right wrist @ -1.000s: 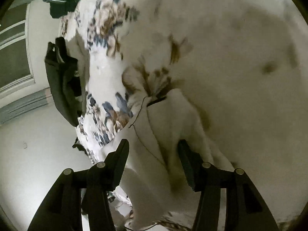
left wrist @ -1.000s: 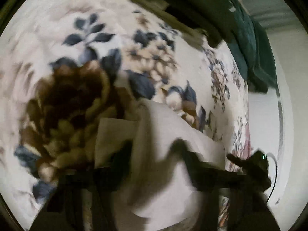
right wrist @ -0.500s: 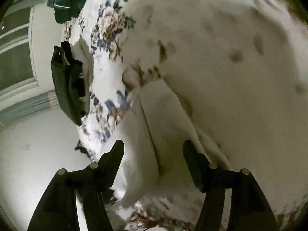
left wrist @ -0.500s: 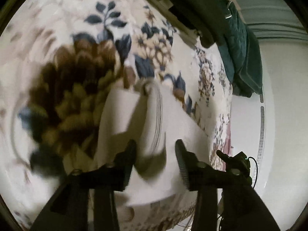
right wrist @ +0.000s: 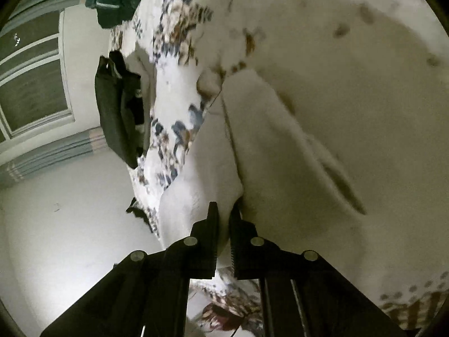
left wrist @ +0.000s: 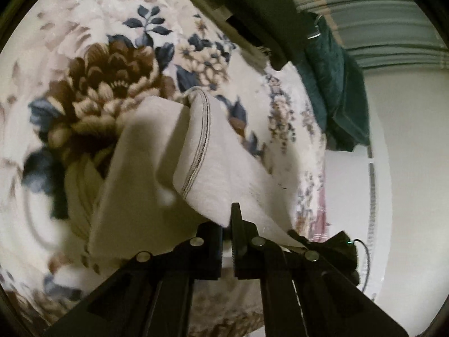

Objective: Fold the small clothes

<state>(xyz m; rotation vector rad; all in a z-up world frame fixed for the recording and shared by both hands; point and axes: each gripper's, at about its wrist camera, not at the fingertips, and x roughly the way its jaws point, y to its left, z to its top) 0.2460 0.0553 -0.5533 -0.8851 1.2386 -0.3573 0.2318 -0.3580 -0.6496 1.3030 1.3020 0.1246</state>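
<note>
step: fold grasp | left gripper (left wrist: 228, 224) and right gripper (right wrist: 223, 221) fingers clamped on white garment (left wrist: 157, 151) near bed edge | next: likely lift together, fold over

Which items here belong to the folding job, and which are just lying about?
In use:
white garment
left hand-held gripper, shut on it
right hand-held gripper, shut on it
floral blanket beneath

Lying about:
dark green clothing
black clothing

No legible text, label, brand, number or sign anywhere.
</note>
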